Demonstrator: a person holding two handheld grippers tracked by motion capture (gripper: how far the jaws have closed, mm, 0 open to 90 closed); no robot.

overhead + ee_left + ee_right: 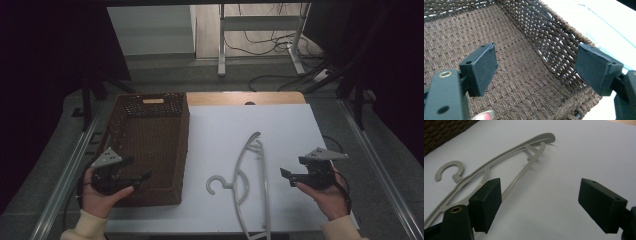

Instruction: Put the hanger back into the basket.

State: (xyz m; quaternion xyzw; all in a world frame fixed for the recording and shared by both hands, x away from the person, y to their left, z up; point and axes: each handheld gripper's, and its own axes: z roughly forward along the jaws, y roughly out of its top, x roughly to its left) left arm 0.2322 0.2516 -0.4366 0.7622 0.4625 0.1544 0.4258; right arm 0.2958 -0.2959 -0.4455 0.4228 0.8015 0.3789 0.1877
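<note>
A grey plastic hanger [248, 181] lies flat on the white table top [280, 130], hook toward the basket; it also runs across the right gripper view as the hanger [506, 165]. A brown woven basket [150, 145] stands at the table's left side. My left gripper [141, 176] hovers over the basket's near end, open, with the bare woven basket floor [524, 82] between its jaws. To the right of the hanger my right gripper [286, 176] is held open, pointing left at it, nothing between the jaws. In its own view the right gripper [540, 205] stands just above the white surface.
Metal rails [70, 165] run along both sides of the table. A wooden strip [240, 97] edges the far side. Beyond it, a desk frame [260, 30] and loose cables [280, 47] lie on the floor. Black curtains flank the scene.
</note>
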